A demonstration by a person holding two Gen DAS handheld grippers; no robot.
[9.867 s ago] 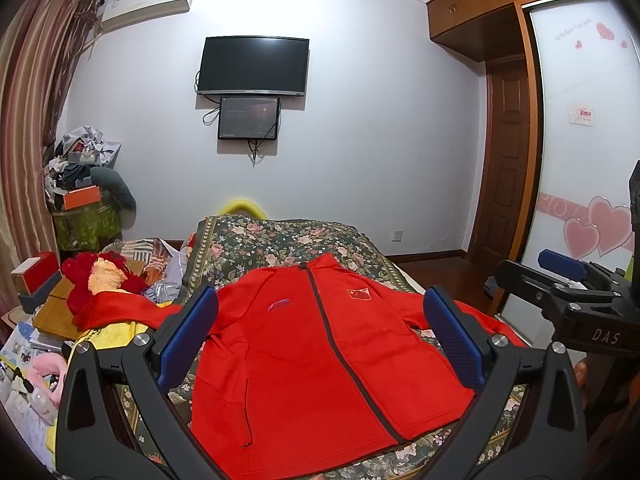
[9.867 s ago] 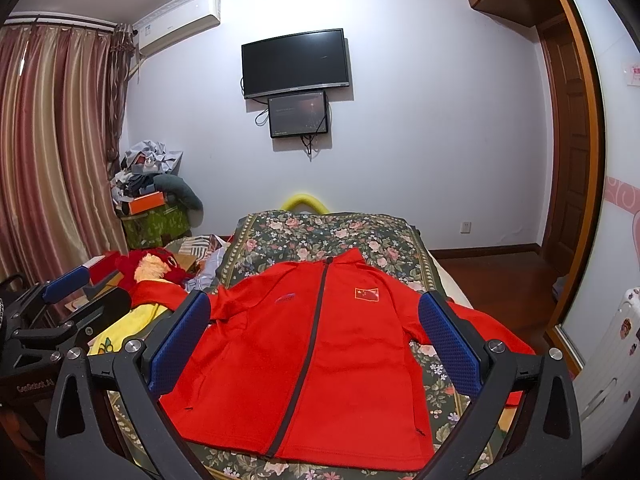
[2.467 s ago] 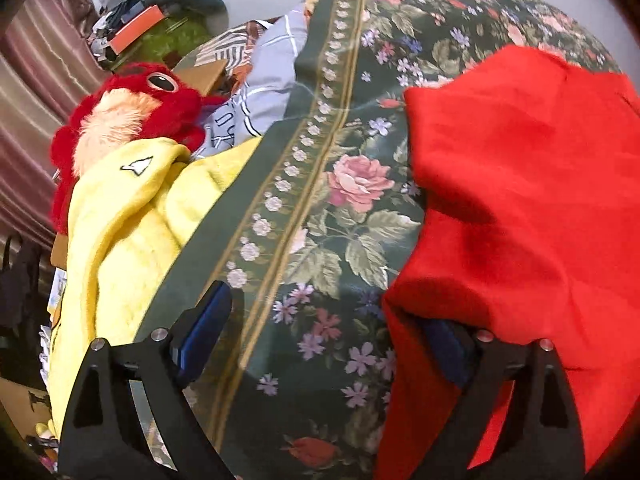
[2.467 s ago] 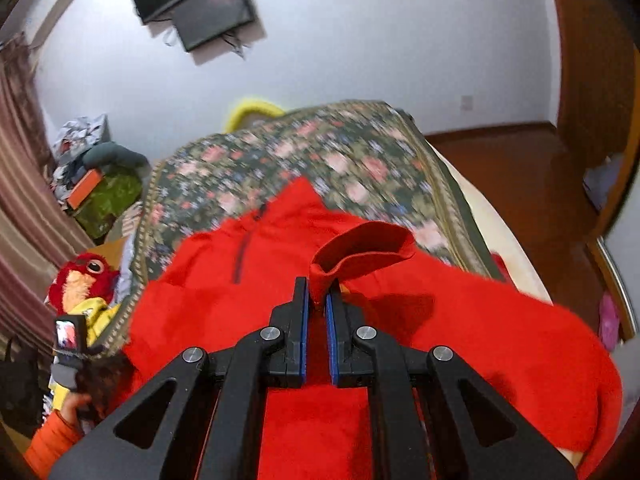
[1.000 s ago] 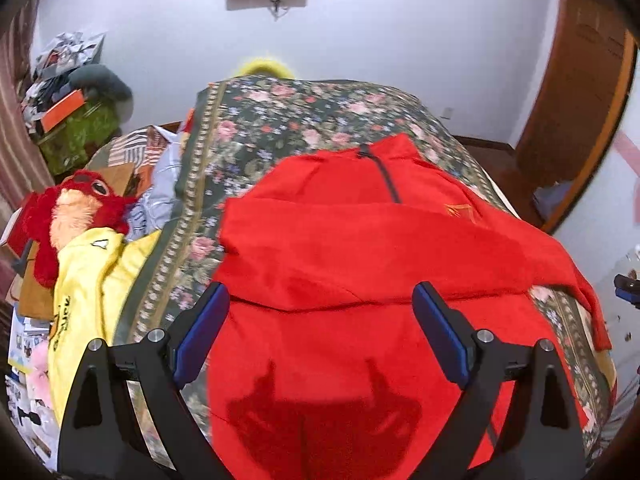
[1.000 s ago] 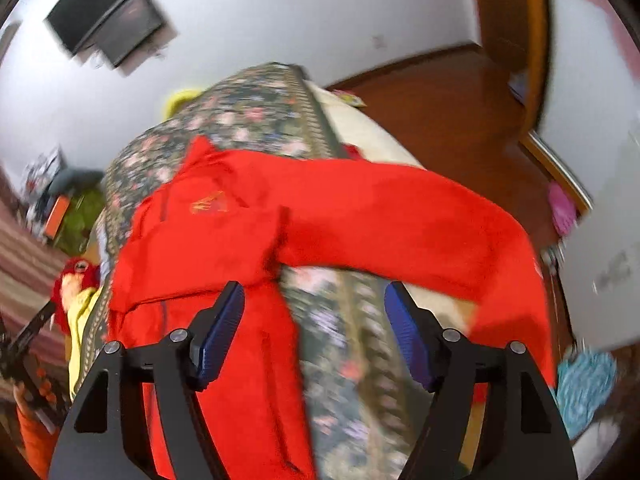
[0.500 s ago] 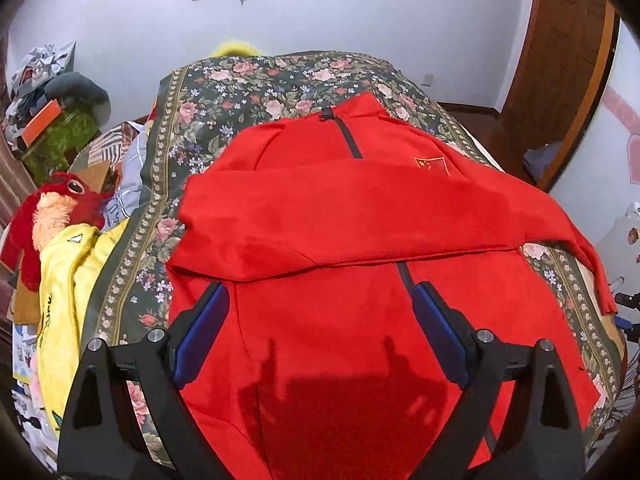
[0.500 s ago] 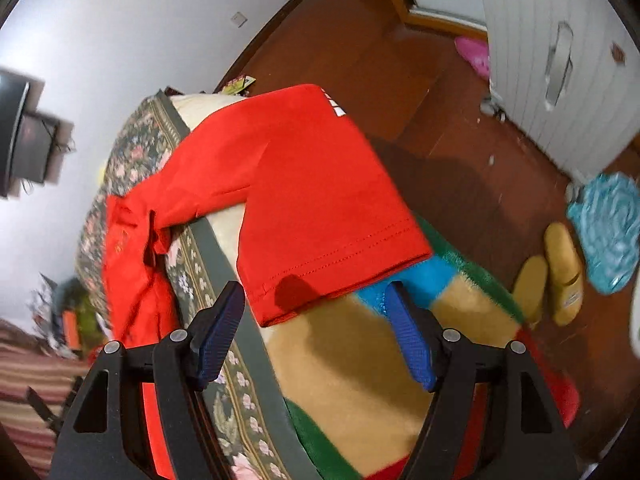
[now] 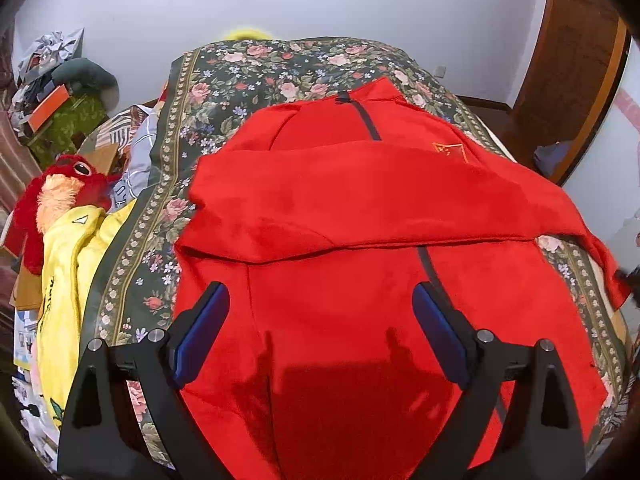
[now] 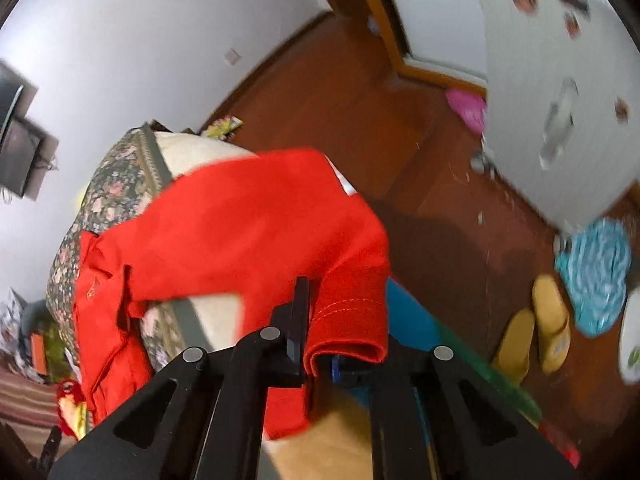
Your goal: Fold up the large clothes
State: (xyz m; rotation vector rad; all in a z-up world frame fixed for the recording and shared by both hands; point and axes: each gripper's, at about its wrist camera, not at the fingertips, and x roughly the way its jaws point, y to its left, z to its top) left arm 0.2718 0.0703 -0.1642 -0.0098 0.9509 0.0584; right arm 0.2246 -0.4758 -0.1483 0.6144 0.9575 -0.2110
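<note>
A red zip jacket (image 9: 360,240) lies face up on the floral bedspread (image 9: 208,92). Its left sleeve (image 9: 320,208) is folded across the chest. My left gripper (image 9: 320,332) is open and empty, above the jacket's lower half. In the right wrist view the jacket's other sleeve (image 10: 248,224) hangs over the bed's right edge. My right gripper (image 10: 320,344) is shut on that sleeve's cuff (image 10: 352,332).
A yellow garment (image 9: 68,264) and a red plush toy (image 9: 56,200) lie left of the bed. Right of the bed are the wooden floor (image 10: 360,92), yellow slippers (image 10: 536,332), a blue mat (image 10: 596,276) and a white cabinet (image 10: 560,60).
My right gripper has closed on the cuff of the hanging sleeve; half a second ago it was open above it. My left gripper has moved slightly closer over the jacket.
</note>
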